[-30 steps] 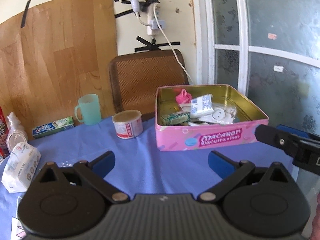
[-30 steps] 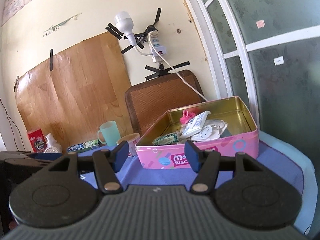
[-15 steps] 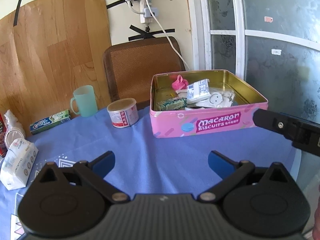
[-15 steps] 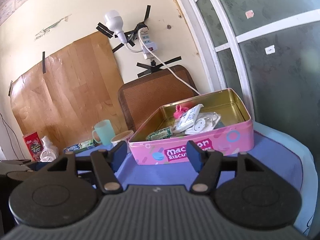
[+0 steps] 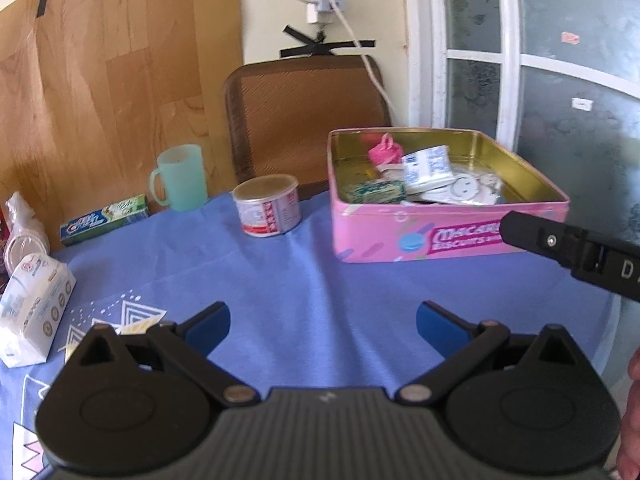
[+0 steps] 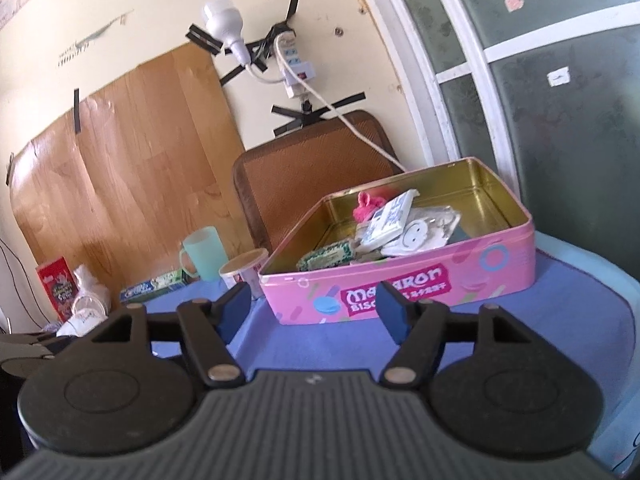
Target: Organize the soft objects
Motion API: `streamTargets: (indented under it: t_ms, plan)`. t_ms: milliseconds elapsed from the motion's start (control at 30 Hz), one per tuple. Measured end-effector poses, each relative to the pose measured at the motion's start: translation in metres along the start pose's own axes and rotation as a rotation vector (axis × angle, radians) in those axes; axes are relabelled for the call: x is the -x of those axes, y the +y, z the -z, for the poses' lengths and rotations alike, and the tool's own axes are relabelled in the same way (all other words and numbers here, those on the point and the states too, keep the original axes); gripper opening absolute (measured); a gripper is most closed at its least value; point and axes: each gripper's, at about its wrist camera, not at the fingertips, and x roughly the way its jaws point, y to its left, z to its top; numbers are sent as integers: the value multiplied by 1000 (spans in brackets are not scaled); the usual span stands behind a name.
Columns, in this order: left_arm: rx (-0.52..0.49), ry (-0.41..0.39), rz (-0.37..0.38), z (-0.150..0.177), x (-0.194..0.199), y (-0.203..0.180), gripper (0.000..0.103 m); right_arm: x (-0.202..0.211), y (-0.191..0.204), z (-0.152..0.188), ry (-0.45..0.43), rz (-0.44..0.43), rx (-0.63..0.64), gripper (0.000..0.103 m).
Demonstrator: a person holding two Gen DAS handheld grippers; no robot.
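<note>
Soft things are the job, and neither tool carries one at this moment. Left tool [image 5: 323, 322] stands spread wide over the blue cloth [image 5: 280, 280] with nothing between its pads. Right tool [image 6: 314, 306] is also spread; its jaws have just been opening further, and nothing sits between them. It points at the near wall of the pink tin [image 6: 400, 292], which holds a pink pouch [image 6: 368, 205], a blue-and-white packet [image 6: 390, 216], a green packet [image 6: 328, 255] and white pieces already.

Outward to the left, a tissue pack [image 5: 34, 304] lies at the counter's edge, apart from the tin. Beyond stand a small can [image 5: 267, 210], a green mug [image 5: 182, 178] and a toothpaste box [image 5: 105, 219].

By my reading this is the reach for a next item. The likely candidate is the tissue pack, nearest the left tool, which would need to swing left, straddle it and squeeze gently.
</note>
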Motion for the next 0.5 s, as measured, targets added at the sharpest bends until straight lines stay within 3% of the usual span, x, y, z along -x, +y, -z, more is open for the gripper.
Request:
streamTargets:
  t_ms: [500]
  plan:
    - [61,24,-28,7,-27,30,103,-41,8,3,73,-19,13,73]
